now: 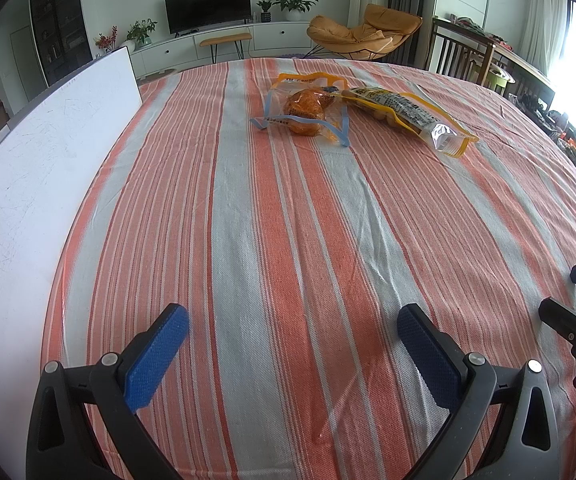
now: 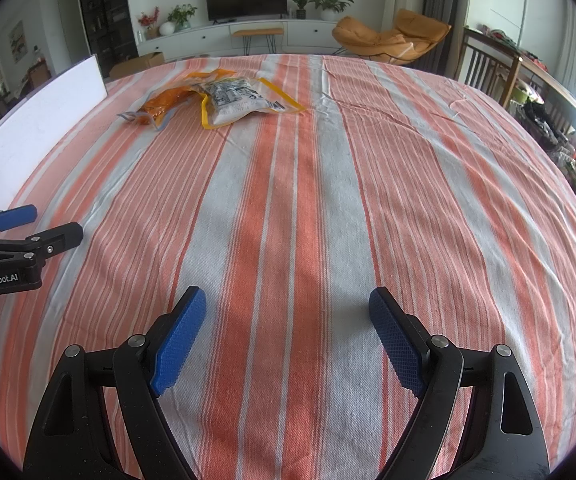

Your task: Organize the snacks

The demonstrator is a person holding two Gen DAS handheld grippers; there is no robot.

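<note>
Striped tablecloth, 2 snack packets

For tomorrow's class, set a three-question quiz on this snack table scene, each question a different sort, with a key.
1. True or false: the clear blue-edged packet holding an orange bun lies apart from the long yellow-edged printed snack packet.
2. Multiple choice: the left gripper and right gripper are A) both open and empty, B) both shut, C) one holding a packet.
3. Fill in: along the left side of the orange-and-grey striped tablecloth stands a flat ____ board.

Key: 1 false, the yellow-edged packet overlaps the blue-edged one; 2 A; 3 white.
</note>
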